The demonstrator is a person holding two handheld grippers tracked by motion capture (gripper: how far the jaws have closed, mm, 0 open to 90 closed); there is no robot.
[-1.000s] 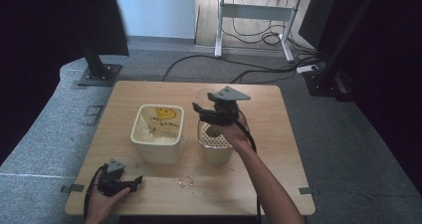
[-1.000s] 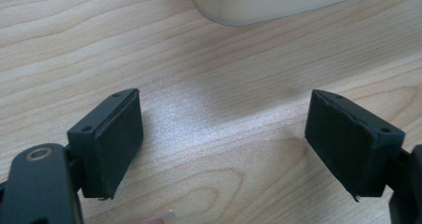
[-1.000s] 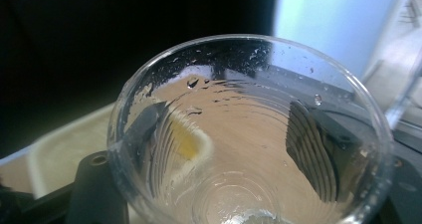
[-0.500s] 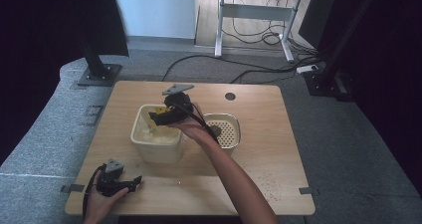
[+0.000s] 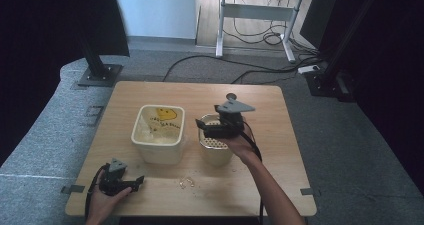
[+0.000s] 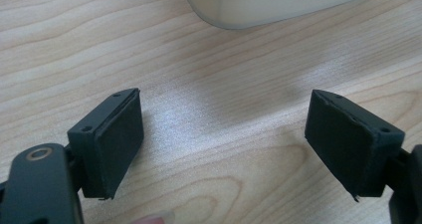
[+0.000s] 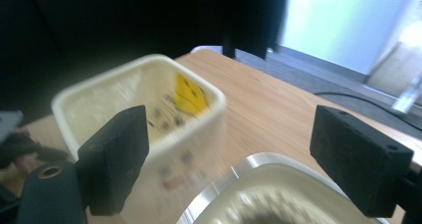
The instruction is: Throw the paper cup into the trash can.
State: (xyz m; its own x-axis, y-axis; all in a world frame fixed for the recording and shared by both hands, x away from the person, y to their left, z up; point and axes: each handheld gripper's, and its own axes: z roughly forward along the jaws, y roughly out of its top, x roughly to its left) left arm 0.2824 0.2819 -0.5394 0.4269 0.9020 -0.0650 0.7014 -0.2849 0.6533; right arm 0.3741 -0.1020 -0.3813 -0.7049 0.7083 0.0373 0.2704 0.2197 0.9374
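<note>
Right gripper above the perforated cup, left gripper resting on the table

The right gripper (image 5: pixel 204 129) hovers over the round cup (image 5: pixel 215 147), which stands just right of the cream tub (image 5: pixel 157 135); its jaws, wide apart and empty, have just been closing slightly. The left gripper (image 5: pixel 135 182) lies on the table (image 5: pixel 280 135) near the front edge, jaws spread, holding nothing.

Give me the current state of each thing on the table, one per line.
Cream tub: upright, open-topped.
Perforated cup: upright, right of the tub.
Right hand-held gripper: above the cup, jaws apart, nothing between them.
Left hand-held gripper: low at the table's near edge, open, empty.
</note>
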